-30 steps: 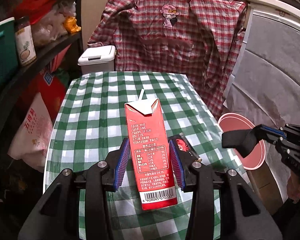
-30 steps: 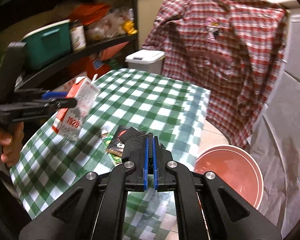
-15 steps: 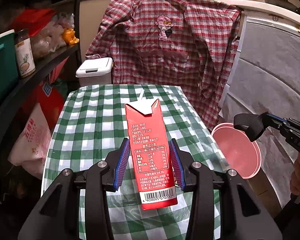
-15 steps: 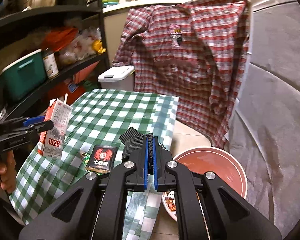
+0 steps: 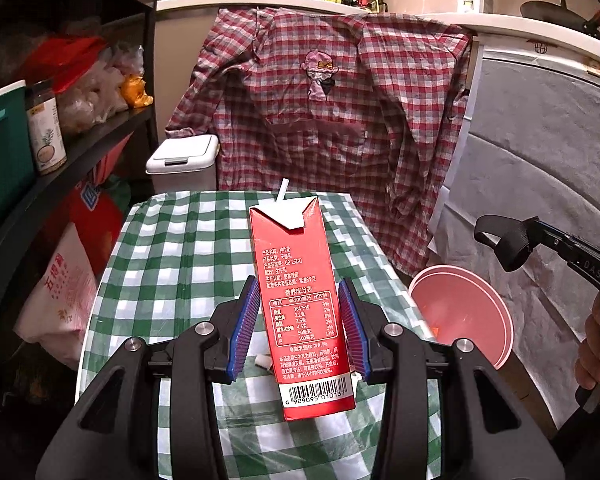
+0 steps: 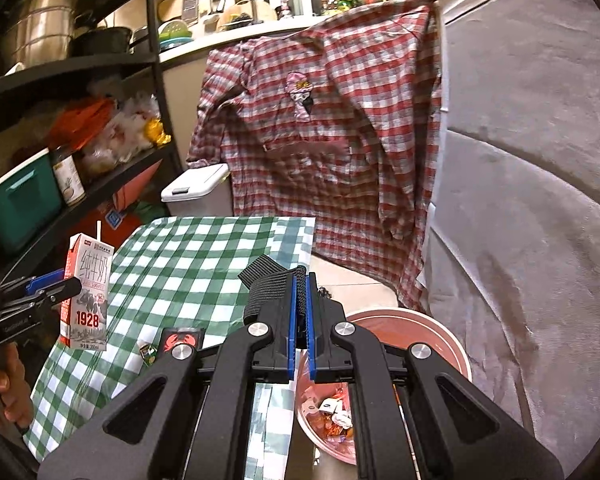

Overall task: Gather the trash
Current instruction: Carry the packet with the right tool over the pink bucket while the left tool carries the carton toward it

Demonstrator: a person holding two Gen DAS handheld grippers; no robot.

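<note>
**Milk carton in left grip, clear of the table; bin at 3 o'clock**

Left gripper (image 5: 298,326) is clamped on the tall red-and-white paperboard milk carton with a white straw (image 5: 300,304). Blue ribbed pads (image 5: 246,322) sit on its two narrow sides, around mid-height. Carton is upright with a slight tilt, straw poking out at 12 o'clock. The right wrist view shows it lifted off the green-and-white checked tablecloth (image 6: 188,256), at the table's 9 o'clock side.

Right gripper (image 6: 301,312) is closed with a strip of black ribbed webbing (image 6: 266,280) pinched between the pads. It hangs above the round pink plastic trash bin (image 6: 440,340), which stands on the floor just beside the table edge and already has wrappers in it.

Handling, as I judge it:
- Carton is probably empty or nearly so, hence light. Walls are thin board and dent under squeeze.
- Coated surface is slick, and the ribbed pads help. Mid-body hold on the narrow faces looks right; near the folded top it would crush.
- Open straw hole could dribble leftovers if tipped, so keep it upright until over the bin.

Left on the cloth: a small black foil sachet with a red crab print (image 6: 182,338) and a tiny green wrapper (image 6: 149,351) beside it. Both are flat and flimsy, so pinch an edge.
</note>
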